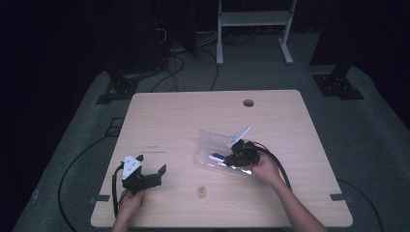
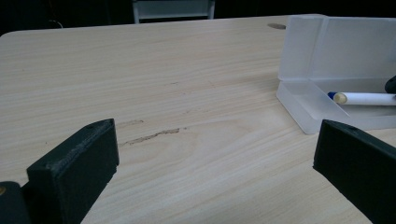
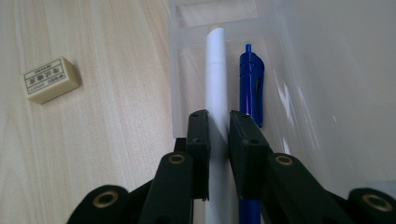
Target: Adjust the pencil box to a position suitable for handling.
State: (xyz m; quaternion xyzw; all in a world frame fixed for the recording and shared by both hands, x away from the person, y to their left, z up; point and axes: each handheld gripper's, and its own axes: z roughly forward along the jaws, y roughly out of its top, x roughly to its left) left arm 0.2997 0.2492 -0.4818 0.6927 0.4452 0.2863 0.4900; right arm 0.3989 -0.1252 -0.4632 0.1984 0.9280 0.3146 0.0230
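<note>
While gripped, white pen lengthwise in case

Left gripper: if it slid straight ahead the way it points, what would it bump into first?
Probably nothing: the left gripper, jaws wide open, faces bare table to the far edge. The clear box sits right of that line, though depth is uncertain.

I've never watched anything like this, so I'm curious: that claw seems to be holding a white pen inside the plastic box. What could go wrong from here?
The right gripper pinches the white pen near one end, so the long free end might swing or slip. The blue pen lies right beside it and could get nudged. The clear box looks light; with the left gripper open and apart from it, it may slide.
</note>
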